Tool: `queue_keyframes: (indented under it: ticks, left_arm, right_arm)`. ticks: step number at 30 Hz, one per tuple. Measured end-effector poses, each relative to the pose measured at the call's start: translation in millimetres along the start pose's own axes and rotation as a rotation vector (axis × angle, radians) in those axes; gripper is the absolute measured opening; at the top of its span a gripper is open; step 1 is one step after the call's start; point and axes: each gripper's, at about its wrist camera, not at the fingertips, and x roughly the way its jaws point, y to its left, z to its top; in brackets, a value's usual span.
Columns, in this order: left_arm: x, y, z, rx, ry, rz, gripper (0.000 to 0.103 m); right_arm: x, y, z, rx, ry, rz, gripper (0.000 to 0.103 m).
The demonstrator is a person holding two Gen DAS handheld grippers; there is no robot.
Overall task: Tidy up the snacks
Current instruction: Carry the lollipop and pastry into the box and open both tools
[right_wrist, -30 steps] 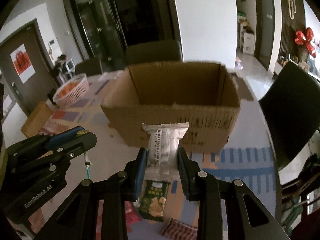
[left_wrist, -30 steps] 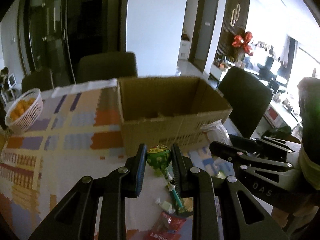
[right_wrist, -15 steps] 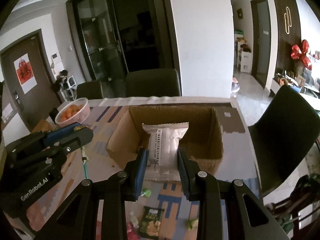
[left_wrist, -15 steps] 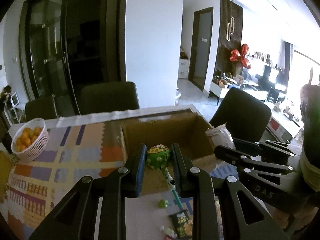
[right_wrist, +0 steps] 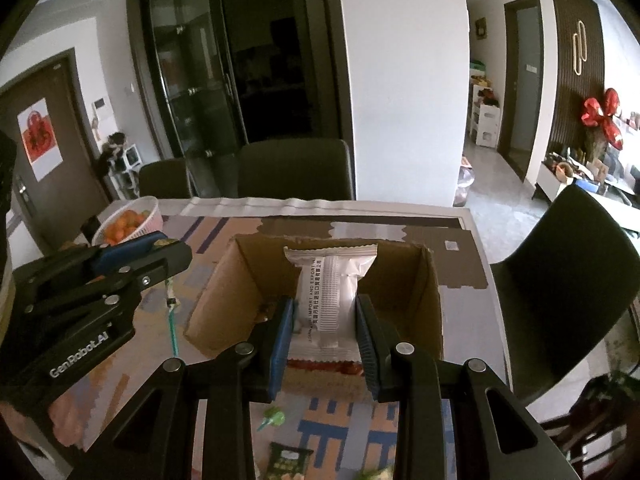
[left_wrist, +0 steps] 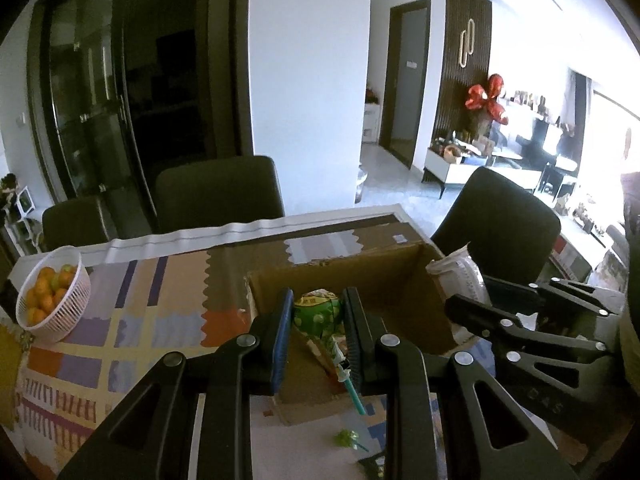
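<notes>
My left gripper (left_wrist: 317, 316) is shut on a green lollipop (left_wrist: 318, 315) whose teal stick hangs down, held above the open cardboard box (left_wrist: 360, 280). My right gripper (right_wrist: 325, 318) is shut on a white snack packet (right_wrist: 330, 284) and holds it upright over the same box (right_wrist: 434, 300). The left gripper shows at the left of the right wrist view (right_wrist: 176, 258). The right gripper with its packet (left_wrist: 460, 276) shows at the right of the left wrist view, over the box's right wall.
A white basket of oranges (left_wrist: 54, 296) stands at the table's far left, also seen in the right wrist view (right_wrist: 128, 222). Loose snacks lie on the patterned cloth in front of the box: a green lollipop (right_wrist: 274, 418) and a green packet (right_wrist: 286, 460). Dark chairs (left_wrist: 218, 192) surround the table.
Both grippers have risen and moved forward, from in front of the box to above its opening, each still holding its snack.
</notes>
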Motion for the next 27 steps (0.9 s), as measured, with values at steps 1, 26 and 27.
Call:
queue_keyframes:
  ticks: [1, 26, 27]
  left_arm:
    - [3.7, -0.2, 0.4, 0.001, 0.007, -0.001, 0.026]
    - [-54.6, -17.3, -64.5, 0.003, -0.024, 0.038, 0.056]
    - [-58.7, -19.4, -69.9, 0.006, -0.022, 0.041, 0.056]
  right_arm:
    - [3.3, -0.4, 1.8, -0.001, 0.006, -0.003, 0.032]
    - [-34.4, -2.4, -53.7, 0.002, -0.007, -0.002, 0.049]
    - [-37.7, -2.0, -58.9, 0.002, -0.004, 0.003, 0.049]
